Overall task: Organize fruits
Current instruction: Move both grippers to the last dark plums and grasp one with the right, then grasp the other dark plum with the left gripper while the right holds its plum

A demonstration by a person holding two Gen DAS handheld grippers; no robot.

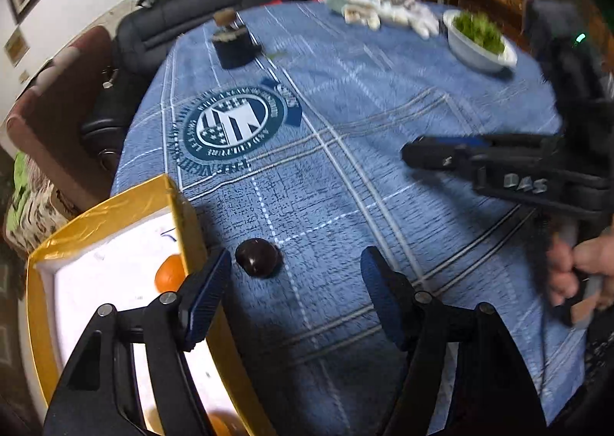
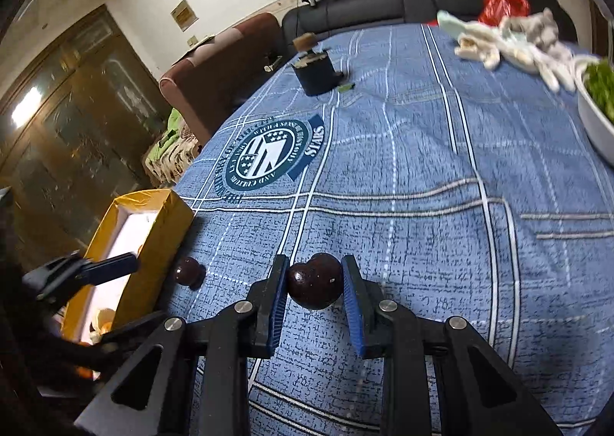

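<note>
Your right gripper (image 2: 315, 296) is pointing steeply down at the bench (image 2: 422, 205), its jaws grasping a dark plum (image 2: 315, 284). Your left gripper (image 1: 295, 282) is hanging with jaws released; a second plum (image 1: 258, 257) is lying at its 11 o'clock, just beside the yellow box (image 1: 184, 213) wall. Open cloth is stretching toward 12 o'clock.

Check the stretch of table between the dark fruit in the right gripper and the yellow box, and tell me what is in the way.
One thing: a second dark fruit lies on the blue cloth beside the yellow box. The left gripper hovers open there too. The held fruit must also clear the box's wall.
</note>
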